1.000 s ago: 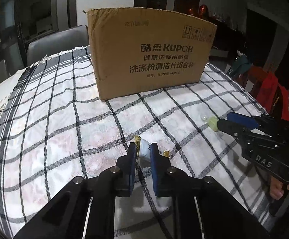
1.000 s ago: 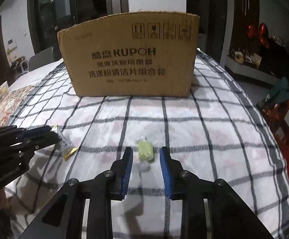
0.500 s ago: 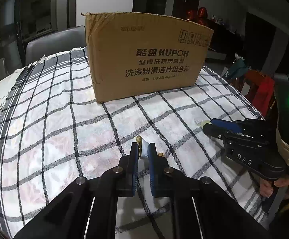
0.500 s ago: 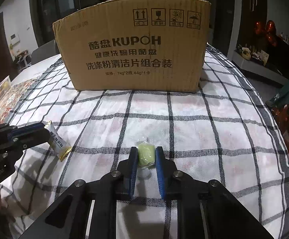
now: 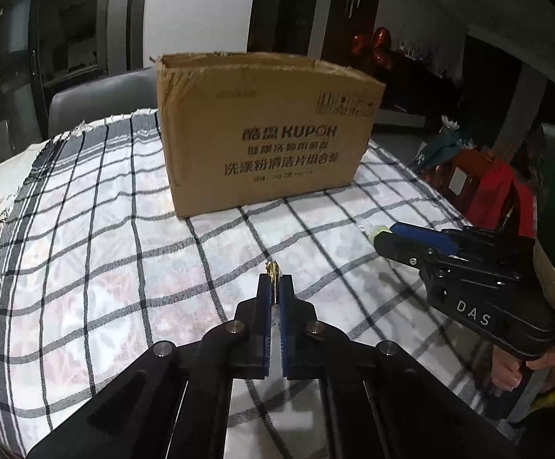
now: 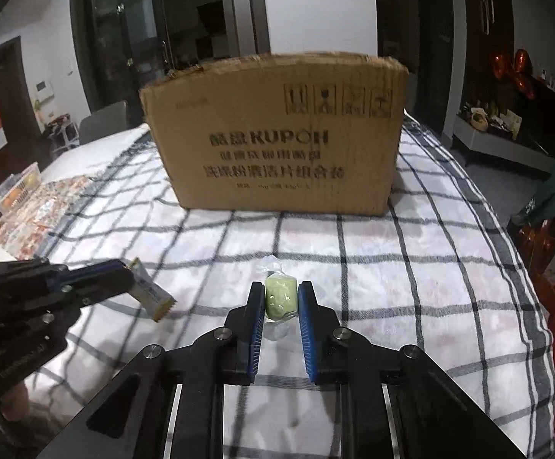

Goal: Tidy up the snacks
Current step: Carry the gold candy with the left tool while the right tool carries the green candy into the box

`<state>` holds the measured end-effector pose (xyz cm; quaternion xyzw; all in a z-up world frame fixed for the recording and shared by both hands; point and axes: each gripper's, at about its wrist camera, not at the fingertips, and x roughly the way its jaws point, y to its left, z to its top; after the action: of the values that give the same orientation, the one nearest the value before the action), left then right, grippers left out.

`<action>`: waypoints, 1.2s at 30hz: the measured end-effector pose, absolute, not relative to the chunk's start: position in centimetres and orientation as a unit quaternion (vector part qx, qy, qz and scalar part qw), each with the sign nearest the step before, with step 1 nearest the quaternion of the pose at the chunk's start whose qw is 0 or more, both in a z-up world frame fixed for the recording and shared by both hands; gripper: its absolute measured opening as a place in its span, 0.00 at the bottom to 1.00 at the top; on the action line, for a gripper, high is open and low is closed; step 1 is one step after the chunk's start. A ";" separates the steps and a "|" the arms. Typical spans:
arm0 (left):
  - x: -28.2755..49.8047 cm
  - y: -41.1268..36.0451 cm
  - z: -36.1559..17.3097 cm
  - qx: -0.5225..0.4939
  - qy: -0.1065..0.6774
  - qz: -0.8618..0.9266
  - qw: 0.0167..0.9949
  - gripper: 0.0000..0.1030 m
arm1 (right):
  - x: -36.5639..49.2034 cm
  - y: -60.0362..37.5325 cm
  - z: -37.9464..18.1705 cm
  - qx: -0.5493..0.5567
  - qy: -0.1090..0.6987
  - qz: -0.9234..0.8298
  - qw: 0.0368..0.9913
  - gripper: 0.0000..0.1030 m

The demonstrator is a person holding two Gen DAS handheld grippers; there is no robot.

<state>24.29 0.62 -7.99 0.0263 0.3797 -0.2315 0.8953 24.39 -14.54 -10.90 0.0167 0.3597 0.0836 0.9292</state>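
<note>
A thin white and gold snack sachet (image 5: 273,269) sticks up edge-on between the blue pads of my left gripper (image 5: 275,287), whose jaws are closing tight on it. In the right wrist view that sachet (image 6: 151,292) juts from the left gripper (image 6: 126,271), lifted off the cloth. My right gripper (image 6: 280,292) is shut on a pale green wrapped candy (image 6: 279,298), also raised; the candy (image 5: 376,231) shows at the right gripper's (image 5: 384,238) tip. An open-topped brown cardboard box (image 6: 277,134) stands behind on the checked tablecloth (image 6: 411,267).
A grey chair (image 5: 98,103) stands behind the table's far left. A patterned mat (image 6: 36,210) and a clear plastic container (image 6: 21,187) lie left of the cloth. Red and green items (image 5: 484,187) sit beyond the right table edge.
Both grippers closed on their snacks and rose off the cloth: the left on the sachet, the right on the green candy. The box now looks lower and farther in both views.
</note>
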 end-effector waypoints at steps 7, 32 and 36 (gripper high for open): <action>23.4 0.5 -6.0 0.023 0.358 -0.228 0.905 0.05 | 23.4 -13.7 -8.8 0.015 0.336 0.104 0.936 0.18; 26.1 -0.8 4.5 0.033 0.228 -0.223 0.947 0.05 | 26.1 -16.2 0.3 0.044 0.235 0.103 0.966 0.18; 27.9 -1.3 6.0 0.039 0.211 -0.221 0.952 0.05 | 27.9 -16.8 1.9 0.044 0.220 0.102 0.969 0.18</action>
<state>27.88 -1.27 6.03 0.0385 0.2108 -0.2206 0.9515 27.93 -16.79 1.86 0.0445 0.2200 0.1018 0.9691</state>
